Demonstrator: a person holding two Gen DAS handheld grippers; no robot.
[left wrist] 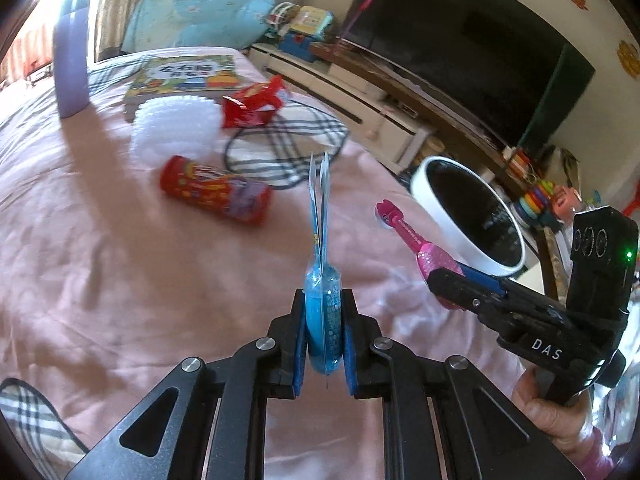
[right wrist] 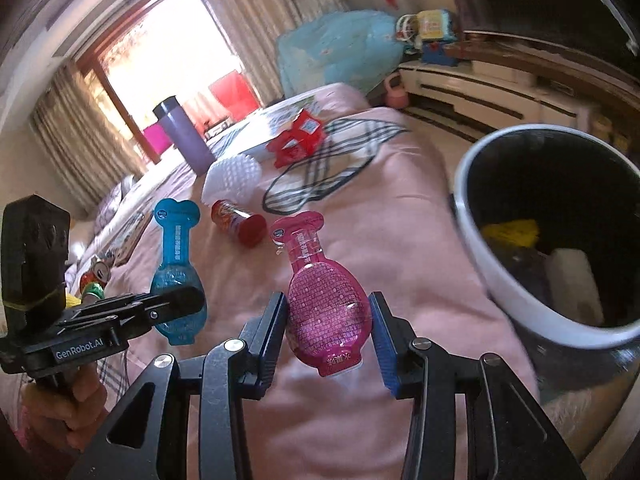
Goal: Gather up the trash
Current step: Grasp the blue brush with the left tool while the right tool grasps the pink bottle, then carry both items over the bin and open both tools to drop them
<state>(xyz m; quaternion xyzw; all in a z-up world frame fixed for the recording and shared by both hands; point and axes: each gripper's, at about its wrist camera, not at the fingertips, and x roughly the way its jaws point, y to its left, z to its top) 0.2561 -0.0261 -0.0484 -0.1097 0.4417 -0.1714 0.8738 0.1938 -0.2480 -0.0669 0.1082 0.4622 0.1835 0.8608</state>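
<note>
My left gripper is shut on a blue bottle-shaped pouch, held edge-on above the pink bedspread; it also shows in the right wrist view. My right gripper is shut on a pink pouch, also seen in the left wrist view. A white-rimmed trash bin with a black liner stands right of the bed and holds yellow and white scraps. A red snack tube, a red wrapper and a white foam net lie further up the bed.
A purple flask stands at the bed's far left. A children's book and a plaid cloth lie on the bed. A TV and a white cabinet are to the right.
</note>
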